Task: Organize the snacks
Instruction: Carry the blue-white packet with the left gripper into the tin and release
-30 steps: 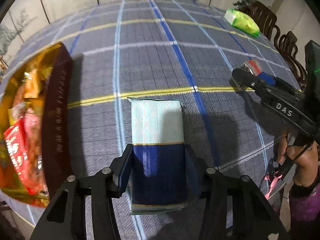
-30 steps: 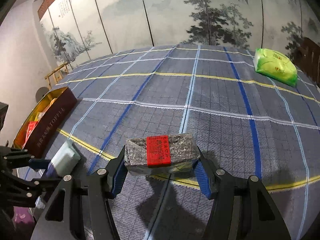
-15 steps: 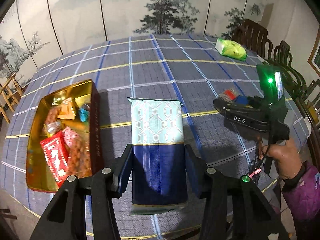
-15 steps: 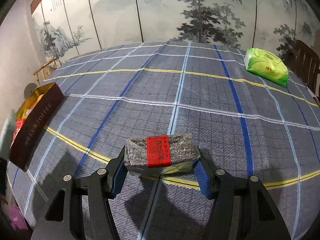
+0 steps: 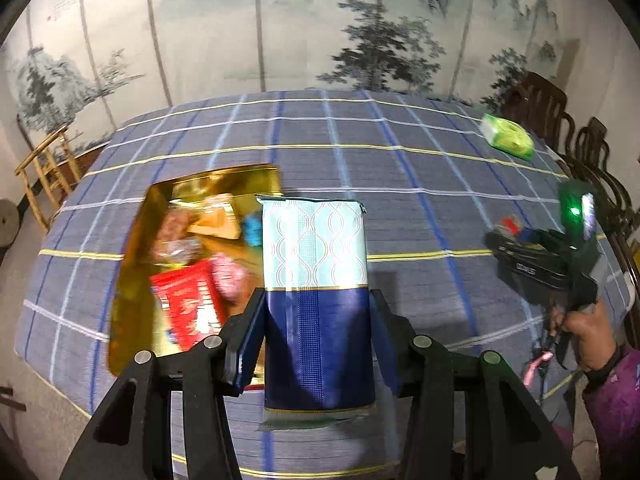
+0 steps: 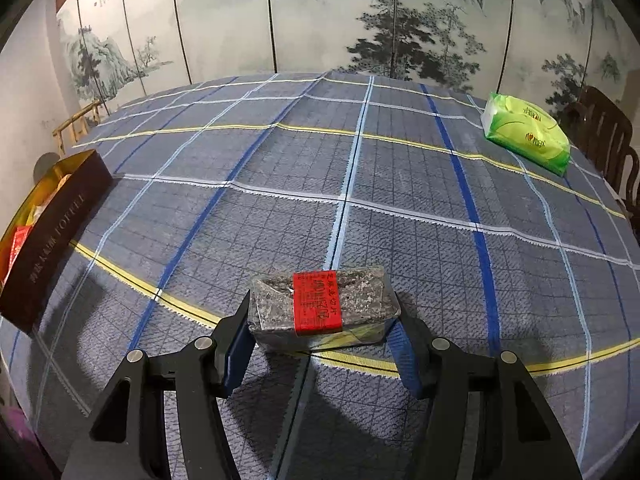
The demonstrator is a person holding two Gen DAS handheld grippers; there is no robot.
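The gold tin (image 5: 132, 264) already holds several snacks. The left claw (image 5: 318, 340) grips a blue-and-teal packet (image 5: 316, 280) above the bench (image 6: 400, 184) (beside the tin), the right claw (image 6: 322, 340) clamps a red-labelled bar (image 6: 320, 304); both remain unplaced.

A big round table (image 6: 400, 184) fills the view, draped in a grey-blue checked cloth (image 5: 400, 168) crossed by white, blue and yellow lines. Over by the left edge sits an open tin (image 5: 132, 264), gold inside, dark brown outside with pale lettering, and it's packed with wrapped snacks (image 5: 188, 300), a red packet on top. Away at the far right edge lies a bright green tissue pack (image 6: 524, 136), well apart from the tin. Between them, the cloth lies flat, with one crease running toward the far edge.
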